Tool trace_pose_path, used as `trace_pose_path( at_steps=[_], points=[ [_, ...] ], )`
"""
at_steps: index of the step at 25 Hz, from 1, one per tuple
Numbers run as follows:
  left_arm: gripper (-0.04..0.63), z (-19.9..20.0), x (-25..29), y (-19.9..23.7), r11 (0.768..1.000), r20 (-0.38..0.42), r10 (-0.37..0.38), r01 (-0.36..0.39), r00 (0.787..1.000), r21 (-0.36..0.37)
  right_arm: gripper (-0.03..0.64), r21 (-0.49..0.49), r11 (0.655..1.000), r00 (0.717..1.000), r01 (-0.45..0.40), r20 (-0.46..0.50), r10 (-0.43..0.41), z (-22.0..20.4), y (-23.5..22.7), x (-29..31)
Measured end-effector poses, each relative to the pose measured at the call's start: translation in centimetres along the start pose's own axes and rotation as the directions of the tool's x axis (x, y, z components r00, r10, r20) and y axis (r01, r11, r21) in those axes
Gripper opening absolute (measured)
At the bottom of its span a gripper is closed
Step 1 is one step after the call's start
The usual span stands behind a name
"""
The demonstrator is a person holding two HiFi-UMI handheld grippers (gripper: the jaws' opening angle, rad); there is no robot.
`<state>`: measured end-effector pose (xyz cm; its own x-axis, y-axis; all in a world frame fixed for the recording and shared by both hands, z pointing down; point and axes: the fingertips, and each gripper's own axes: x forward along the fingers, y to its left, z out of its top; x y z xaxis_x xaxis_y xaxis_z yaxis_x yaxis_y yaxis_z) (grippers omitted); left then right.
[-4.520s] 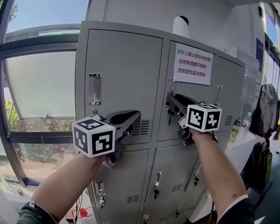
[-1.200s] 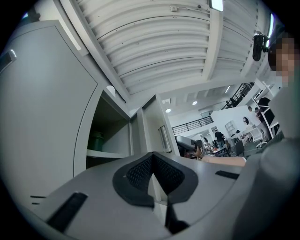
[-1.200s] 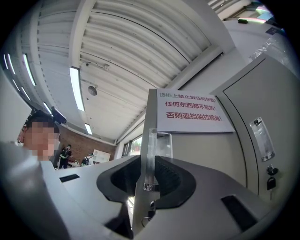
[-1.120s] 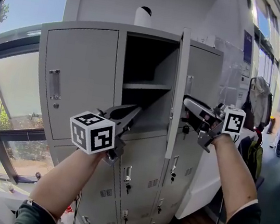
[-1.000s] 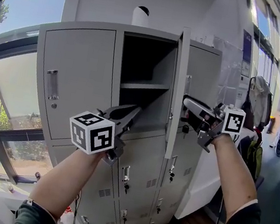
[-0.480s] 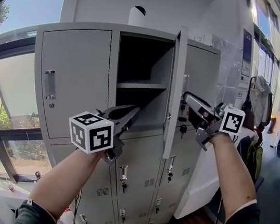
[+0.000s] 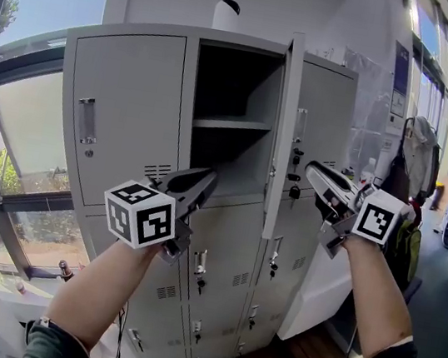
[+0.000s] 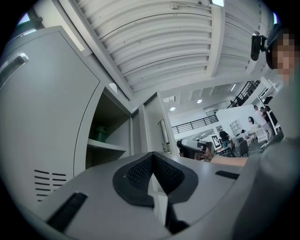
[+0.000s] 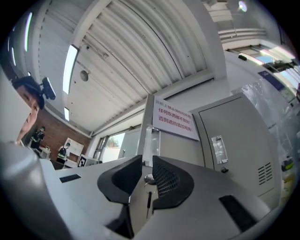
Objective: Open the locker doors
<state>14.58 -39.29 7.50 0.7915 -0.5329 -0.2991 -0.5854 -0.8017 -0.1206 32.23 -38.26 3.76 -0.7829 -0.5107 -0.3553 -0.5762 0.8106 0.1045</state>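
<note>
Left gripper point(image 7: 206, 177) clenched shut, empty, near the 1 open locker door point(image 7: 284, 124). Right gripper point(image 7: 311, 168), right of the door, jaws just narrowed, slightly parted, grasping nothing.

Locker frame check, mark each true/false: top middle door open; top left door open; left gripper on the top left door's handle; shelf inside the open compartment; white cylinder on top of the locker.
1. The top middle grey metal locker door stands open. True.
2. The top left grey locker door is open too. False: it is shut.
3. The left gripper grips that door's metal handle. False: it hangs clear of the handle, at the bottom edge of the open compartment, jaws together on nothing.
4. A grey shelf divides the open compartment. True.
5. A white cylinder with a dark top stands on the grey locker cabinet. True.
</note>
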Motion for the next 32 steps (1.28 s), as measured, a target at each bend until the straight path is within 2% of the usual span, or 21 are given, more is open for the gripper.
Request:
trace_pose_path(
  at_steps=[6,13,20,24,27,32],
  points=[
    [0.0,-2.7,-3.5,-1.3,0.999,-0.019,0.039,-0.039,0.999,0.007,0.084,-0.081,0.989,0.991,0.123,-0.034,-0.126,-3.5,3.4,-3.9],
    [0.0,-6.6,-8.5,-2.6,0.996,-0.043,0.09,-0.09,0.995,0.002,0.083,-0.118,0.978,0.979,0.174,-0.083,-0.185,-8.2,6.7,-6.1],
    [0.0,-8.4,-11.2,-2.6,0.992,-0.044,0.105,-0.108,0.993,-0.062,0.083,-0.163,0.972,0.976,0.171,-0.109,-0.19,-9.4,9.0,-5.7],
    [0.0,-8.2,-11.9,-3.0,0.994,-0.038,0.095,-0.097,0.995,-0.05,0.083,-0.182,0.969,0.977,0.164,-0.107,-0.185,-9.2,9.9,-5.4],
    [0.0,-7.9,-12.0,-3.2,0.994,-0.034,0.077,-0.079,0.996,-0.073,0.083,-0.182,0.97,0.977,0.163,-0.108,-0.185,-9.3,9.9,-5.3],
    [0.002,-7.8,-12.3,-3.1,0.995,-0.035,0.09,-0.091,0.995,-0.051,0.083,-0.181,0.97,0.977,0.16,-0.111,-0.181,-9.4,9.9,-4.9]
  ],
)
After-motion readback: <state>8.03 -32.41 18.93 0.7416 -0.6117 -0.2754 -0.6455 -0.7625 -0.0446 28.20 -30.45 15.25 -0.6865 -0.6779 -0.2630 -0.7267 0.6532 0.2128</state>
